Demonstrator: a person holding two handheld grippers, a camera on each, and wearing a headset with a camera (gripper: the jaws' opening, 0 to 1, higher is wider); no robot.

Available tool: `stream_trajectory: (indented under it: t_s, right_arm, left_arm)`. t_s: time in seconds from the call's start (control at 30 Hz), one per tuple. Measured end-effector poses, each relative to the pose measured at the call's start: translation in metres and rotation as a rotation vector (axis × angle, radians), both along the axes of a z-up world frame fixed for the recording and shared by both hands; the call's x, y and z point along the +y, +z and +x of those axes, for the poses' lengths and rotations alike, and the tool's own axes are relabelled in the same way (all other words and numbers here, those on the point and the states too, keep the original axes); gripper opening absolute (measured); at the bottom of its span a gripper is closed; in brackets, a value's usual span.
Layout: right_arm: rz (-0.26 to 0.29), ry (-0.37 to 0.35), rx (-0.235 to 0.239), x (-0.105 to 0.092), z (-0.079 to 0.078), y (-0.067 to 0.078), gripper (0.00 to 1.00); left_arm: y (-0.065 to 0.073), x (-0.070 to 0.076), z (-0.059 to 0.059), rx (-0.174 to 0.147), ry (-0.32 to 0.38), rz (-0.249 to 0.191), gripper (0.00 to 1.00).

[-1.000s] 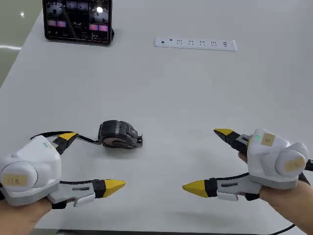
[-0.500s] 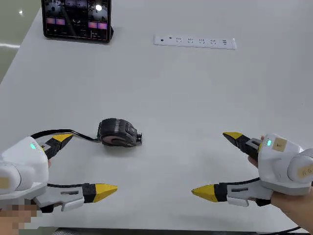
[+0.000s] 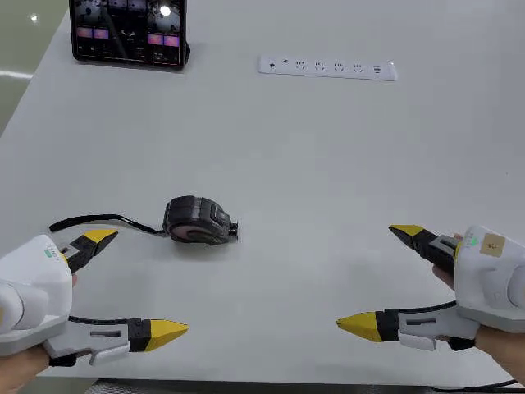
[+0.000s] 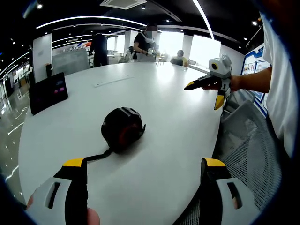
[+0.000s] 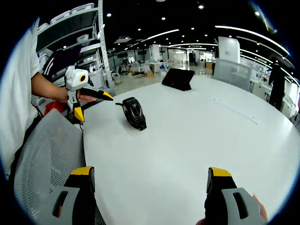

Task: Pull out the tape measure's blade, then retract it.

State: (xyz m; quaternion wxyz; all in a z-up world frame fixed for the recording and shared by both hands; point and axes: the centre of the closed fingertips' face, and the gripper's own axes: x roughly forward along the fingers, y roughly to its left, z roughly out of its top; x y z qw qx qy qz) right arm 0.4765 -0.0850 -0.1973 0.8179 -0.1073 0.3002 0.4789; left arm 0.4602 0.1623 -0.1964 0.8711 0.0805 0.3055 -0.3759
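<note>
Head view: the tape measure (image 3: 199, 222) is seen lying on its side on the white table (image 3: 312, 148), a dark case with a reddish face. It lies just beyond and to the right of the far fingertip of the left gripper (image 3: 143, 283), and is touched by neither finger. A black strap (image 3: 98, 220) is trailed from the case's left side across the table, past that same fingertip. The left gripper's fingers (image 3: 168, 330) are spread wide, and nothing is held between them.

The right gripper (image 3: 371, 277) is held well apart from the tape measure, which lies off to the left of its fingers. Its yellow-tipped fingers (image 3: 359, 322) are likewise spread wide, with only bare table between them.

In the left gripper view the tape measure is framed ahead, between the two fingers and nearer the left one, with the strap running back toward that finger. In the right gripper view it is seen farther off, ahead and left of centre.

Far beyond both sets of fingers, a power strip (image 3: 328, 69) and a tablet (image 3: 130, 31) are placed at the back of the table.
</note>
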Motion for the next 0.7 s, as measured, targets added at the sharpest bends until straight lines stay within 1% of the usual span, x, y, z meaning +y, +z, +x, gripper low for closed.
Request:
stream_trajectory:
  t_s: [0.27,0.43,0.7]
  right_arm:
    - [0.008,-0.013,0.005,-0.0009,-0.0017,0.0007,0.99]
    - [0.014,-0.021,0.005,-0.0001,-0.0019,0.0002,0.99]
    - [0.007,-0.020,0.012,-0.0023,-0.0029,-0.0007,0.99]
  left_arm:
    - [0.0014,0.0049,-0.0004,0.002,0.003,-0.002,0.99]
    - [0.0008,0.0086,-0.0007,-0.004,-0.003,0.013,0.99]
    - [0.0017,0.0104,-0.0002,-0.002,-0.007,0.014,0.99]
